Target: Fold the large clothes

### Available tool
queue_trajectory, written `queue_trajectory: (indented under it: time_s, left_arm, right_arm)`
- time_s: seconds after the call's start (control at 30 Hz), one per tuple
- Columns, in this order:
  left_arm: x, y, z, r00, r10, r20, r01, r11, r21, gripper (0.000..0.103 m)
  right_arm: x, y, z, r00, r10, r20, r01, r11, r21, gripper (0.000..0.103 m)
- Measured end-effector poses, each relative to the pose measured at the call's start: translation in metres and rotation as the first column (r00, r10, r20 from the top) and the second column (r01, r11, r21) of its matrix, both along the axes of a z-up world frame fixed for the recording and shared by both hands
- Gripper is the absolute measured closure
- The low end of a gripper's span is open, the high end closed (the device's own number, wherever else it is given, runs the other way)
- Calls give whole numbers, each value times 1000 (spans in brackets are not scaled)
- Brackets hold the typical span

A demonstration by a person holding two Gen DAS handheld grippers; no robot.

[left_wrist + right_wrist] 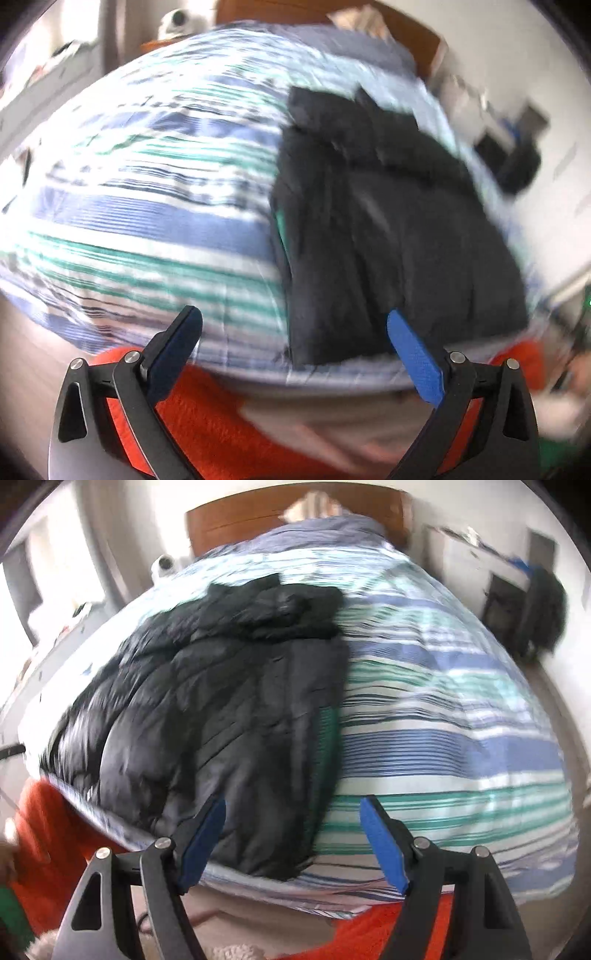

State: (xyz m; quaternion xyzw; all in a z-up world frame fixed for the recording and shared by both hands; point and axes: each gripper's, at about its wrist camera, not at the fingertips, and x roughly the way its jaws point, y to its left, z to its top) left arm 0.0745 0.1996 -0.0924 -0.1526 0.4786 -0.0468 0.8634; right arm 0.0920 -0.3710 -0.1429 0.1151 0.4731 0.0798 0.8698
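One dark padded jacket (pixel 229 701) lies on one bed (pixel 461 746), which has one striped cover and one wooden headboard (pixel 258 513). Two hand-held grippers show, the left hand-held gripper (pixel 293 328) and the right hand-held gripper (pixel 291 816), each with two blue-padded fingers standing apart with nothing between them. One small white round object (pixel 164 565) sits beside the bed; what it is cannot be told.

The dark padded jacket (pixel 229 701) lies along one side of the bed (pixel 461 738), reaching its near edge. The striped half beside it lies bare. The wooden headboard (pixel 258 513) closes the far end.
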Motion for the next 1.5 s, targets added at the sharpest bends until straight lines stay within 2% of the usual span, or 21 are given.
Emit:
queue_trajectory:
  time_s: [0.07, 0.13, 0.23, 0.33, 0.4, 0.53, 0.57, 0.6, 0.67, 0.7, 0.73, 0.77, 0.8, 0.87, 0.93, 1.1, 1.27, 1.4, 1.47, 1.5]
  left_arm:
    - [12, 8, -7, 1000, 17, 10, -16, 999, -44, 3]
    - [26, 5, -17, 1000, -4, 0, 4, 997, -75, 3]
    - [44, -10, -39, 996, -78, -48, 72, 990, -119, 3]
    - [53, -34, -63, 985, -129, -113, 121, 990, -75, 3]
    - [52, -44, -66, 984, -138, -109, 136, 990, -28, 2]
    - [47, -52, -66, 980, -167, -108, 163, 986, -44, 3]
    - [46, -53, -65, 979, -170, -115, 166, 985, -43, 7]
    - [47, -53, -65, 977, -172, -123, 168, 985, -43, 21]
    - [44, -54, -62, 971, -173, -164, 169, 985, -40, 37]
    - [44, -56, -61, 971, -166, -174, 164, 986, -26, 52]
    - [42, -58, -58, 970, -165, -180, 165, 986, -13, 59]
    - [40, -61, -52, 969, -167, -179, 170, 985, -2, 70]
    - [38, -63, -47, 971, -168, -172, 172, 985, 5, 78]
    - [37, -70, -35, 973, -171, -157, 177, 984, 28, 83]
    - [37, -71, -24, 977, -165, -138, 169, 985, 20, 85]
    - [27, -57, 12, 984, -165, -67, 160, 985, -71, 86]
    - [-11, -53, 22, 969, -236, -66, 232, 970, -67, 86]
    - [-59, -40, 11, 951, -271, -147, 257, 961, -106, 86]
    - [-91, -34, 16, 939, -297, -171, 273, 950, -152, 86]
    - [-104, -30, 24, 936, -315, -160, 288, 942, -170, 86]
  right_arm:
    - [6, -18, -6, 999, -24, -39, 28, 993, 117, 26]
    - [13, -25, -15, 997, -24, -75, 38, 979, 199, 25]
    - [20, -19, -33, 993, 13, -116, 14, 972, 234, 25]
    - [26, 1, -54, 981, 74, -179, -27, 967, 253, 25]
    - [24, 14, -60, 975, 129, -180, -73, 954, 289, 23]
    - [24, 21, -63, 972, 143, -189, -78, 946, 315, 23]
    - [26, 21, -64, 969, 142, -205, -70, 943, 326, 23]
    - [30, 21, -64, 964, 138, -228, -55, 940, 337, 25]
    - [32, 23, -61, 959, 150, -239, -62, 938, 340, 30]
    - [32, 24, -58, 959, 158, -234, -74, 941, 330, 50]
    - [33, 27, -55, 960, 169, -225, -89, 941, 325, 69]
    - [33, 28, -51, 961, 176, -215, -98, 939, 331, 77]
    - [33, 32, -46, 962, 177, -207, -104, 942, 319, 80]
    - [32, 38, -34, 965, 187, -184, -129, 950, 286, 83]
    - [32, 38, -21, 970, 188, -155, -137, 947, 289, 85]
    - [22, 24, 16, 981, 177, -75, -147, 942, 302, 85]
    - [-8, 14, 33, 977, 197, -87, -158, 931, 329, 85]
    - [-56, 4, 40, 972, 188, -140, -102, 876, 471, 85]
    - [-76, -1, 51, 973, 178, -150, -70, 838, 542, 85]
    - [-83, -3, 58, 974, 174, -145, -61, 818, 572, 85]
